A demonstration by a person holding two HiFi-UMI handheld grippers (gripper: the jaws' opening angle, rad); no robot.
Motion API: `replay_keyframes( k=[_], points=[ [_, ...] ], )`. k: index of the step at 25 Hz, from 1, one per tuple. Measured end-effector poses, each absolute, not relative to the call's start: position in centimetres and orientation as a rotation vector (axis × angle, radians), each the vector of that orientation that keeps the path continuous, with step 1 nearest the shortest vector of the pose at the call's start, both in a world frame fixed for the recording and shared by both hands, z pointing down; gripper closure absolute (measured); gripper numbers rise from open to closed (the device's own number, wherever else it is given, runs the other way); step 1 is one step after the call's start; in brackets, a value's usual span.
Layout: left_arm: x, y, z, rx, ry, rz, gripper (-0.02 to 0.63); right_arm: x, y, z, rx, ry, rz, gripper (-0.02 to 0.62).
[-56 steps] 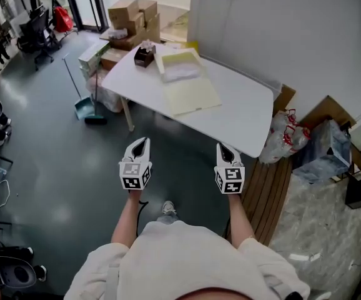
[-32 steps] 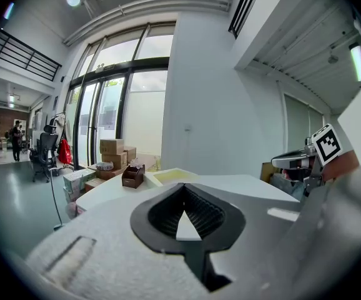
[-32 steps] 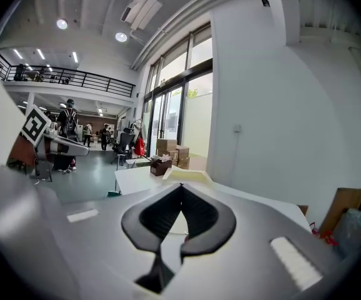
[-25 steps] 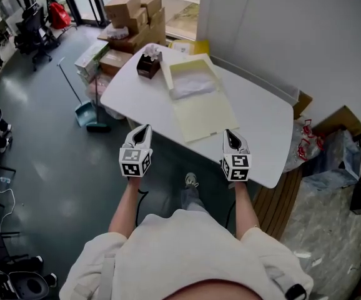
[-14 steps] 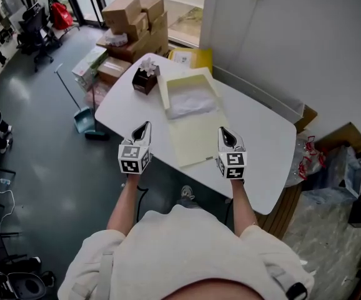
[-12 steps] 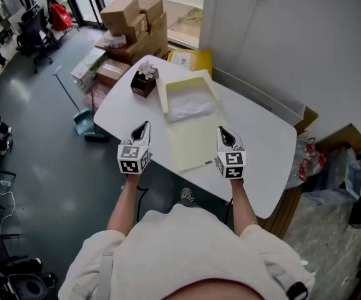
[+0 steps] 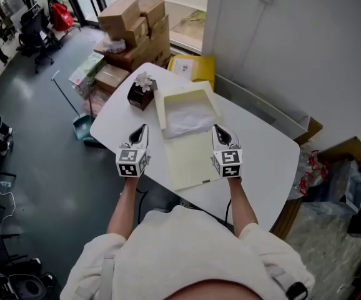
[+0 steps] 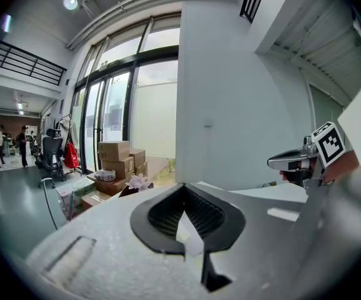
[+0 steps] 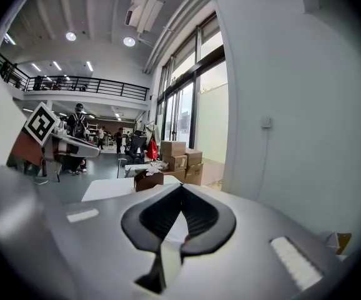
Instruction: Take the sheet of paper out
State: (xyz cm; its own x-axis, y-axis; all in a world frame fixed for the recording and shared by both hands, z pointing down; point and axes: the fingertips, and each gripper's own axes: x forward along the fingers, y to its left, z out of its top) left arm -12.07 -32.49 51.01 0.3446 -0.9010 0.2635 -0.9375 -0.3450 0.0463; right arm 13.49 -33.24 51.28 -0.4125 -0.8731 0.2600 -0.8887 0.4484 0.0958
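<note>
Head view: arriving at the desk (image 7: 265, 150), now reaching over its near edge rather than hanging above bare floor as a second ago. Holding left gripper (image 7: 142, 129) and right gripper (image 7: 218, 130) either side of the open yellow folder (image 7: 192, 162), jaws together on both, gripping nothing. Spotting the sheet of paper (image 7: 190, 122) lying white in the folder's far half, untouched. Judging the approach nearly done; needing jaws apart next.

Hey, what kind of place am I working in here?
Probably an office or workshop floor, partly used for storage: cardboard boxes stacked by glass doors, office chairs beyond, a dustpan beside the white table.
</note>
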Motion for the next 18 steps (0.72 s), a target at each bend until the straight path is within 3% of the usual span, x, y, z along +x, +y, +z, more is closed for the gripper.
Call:
replay_keyframes(
  k=[18],
  points=[
    [-13.2, -38.7, 53.5, 2.416, -1.592, 0.291, 0.601, 11.7, -38.4, 53.2, 1.548, -2.369, 0.111, 0.594]
  ],
)
